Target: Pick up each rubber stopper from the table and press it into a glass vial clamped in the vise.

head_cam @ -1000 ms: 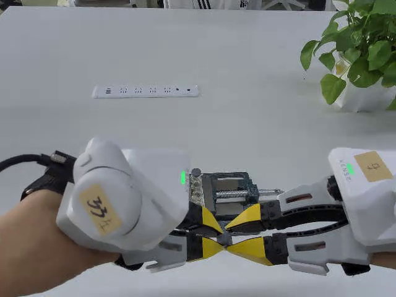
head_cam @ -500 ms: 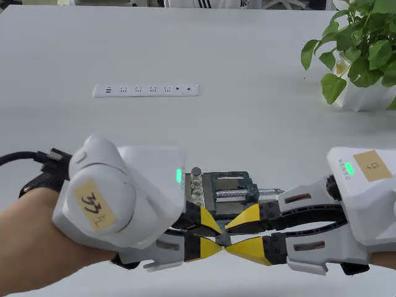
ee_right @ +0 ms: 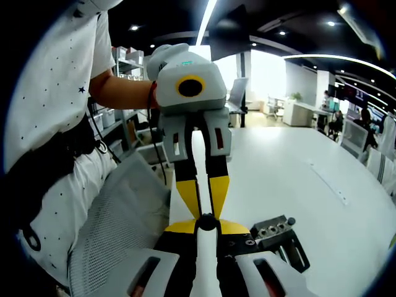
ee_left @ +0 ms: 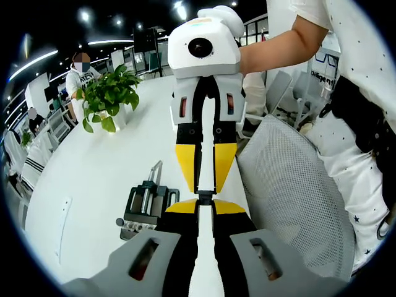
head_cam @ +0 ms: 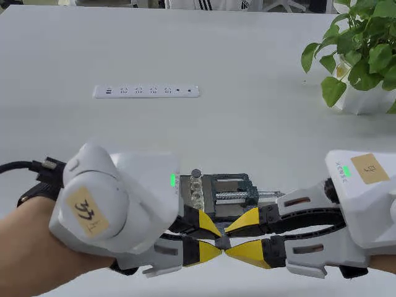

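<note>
A small dark rubber stopper [ee_right: 207, 221] sits where the two grippers meet tip to tip, in front of the vise [head_cam: 232, 189]. My left gripper [head_cam: 219, 241] comes in from the left and my right gripper [head_cam: 228, 241] from the right. Both pairs of yellow tips pinch narrowly around the stopper [ee_left: 204, 197]. The black vise [ee_left: 148, 204] clamps a row of glass vials [head_cam: 196, 185] at its left end. The far vial carries a dark stopper [head_cam: 196, 172]. From the right gripper view the vise [ee_right: 278, 238] lies to the right of the jaws.
A white power strip [head_cam: 146, 91] lies further back on the white table. At the table's back right a green plant stands in a white pot [head_cam: 362, 55]. A grey mesh chair [ee_left: 297, 185] stands at the near table edge beside the person.
The left gripper has drifted a little left and down toward the near edge. The meeting point of the tips has sunk slightly. The vise has not moved.
</note>
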A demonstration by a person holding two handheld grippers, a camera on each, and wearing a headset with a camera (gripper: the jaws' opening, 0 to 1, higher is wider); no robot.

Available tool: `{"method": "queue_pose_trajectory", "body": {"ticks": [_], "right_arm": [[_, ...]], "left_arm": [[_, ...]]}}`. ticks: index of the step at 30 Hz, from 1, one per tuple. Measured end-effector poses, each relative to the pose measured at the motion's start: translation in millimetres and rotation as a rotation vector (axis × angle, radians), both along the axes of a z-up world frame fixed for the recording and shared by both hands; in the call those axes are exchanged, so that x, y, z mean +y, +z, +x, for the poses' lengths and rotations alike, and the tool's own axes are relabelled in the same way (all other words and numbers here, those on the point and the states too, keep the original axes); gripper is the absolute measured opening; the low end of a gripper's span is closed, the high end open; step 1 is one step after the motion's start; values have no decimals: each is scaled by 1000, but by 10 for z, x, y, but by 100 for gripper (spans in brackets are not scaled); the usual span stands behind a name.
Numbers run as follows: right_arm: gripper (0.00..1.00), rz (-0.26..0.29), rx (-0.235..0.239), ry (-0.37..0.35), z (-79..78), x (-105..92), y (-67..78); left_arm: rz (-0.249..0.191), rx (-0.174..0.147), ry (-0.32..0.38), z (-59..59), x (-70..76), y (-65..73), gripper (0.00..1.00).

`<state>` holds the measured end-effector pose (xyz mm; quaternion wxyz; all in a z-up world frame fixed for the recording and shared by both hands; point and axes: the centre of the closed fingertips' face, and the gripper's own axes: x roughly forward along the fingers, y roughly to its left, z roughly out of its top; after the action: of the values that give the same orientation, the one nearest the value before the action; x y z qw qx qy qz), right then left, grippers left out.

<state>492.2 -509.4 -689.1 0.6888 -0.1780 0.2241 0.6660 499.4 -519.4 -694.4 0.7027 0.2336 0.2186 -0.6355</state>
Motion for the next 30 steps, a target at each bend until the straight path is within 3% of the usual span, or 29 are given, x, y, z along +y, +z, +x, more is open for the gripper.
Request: {"method": "queue_pose_trajectory", "body": {"ticks": [8,20,30], "right_arm": [[5,-10,7,8,6,24,-6],[5,-26,13,18,30,22,22],[5,-48,-1,3,181,-2,61]], "left_arm": [[-37,14,27,1,5,20,5],[-179,83,140,39,88,135,9],[-243,83,249,139,262,151,17]]}}
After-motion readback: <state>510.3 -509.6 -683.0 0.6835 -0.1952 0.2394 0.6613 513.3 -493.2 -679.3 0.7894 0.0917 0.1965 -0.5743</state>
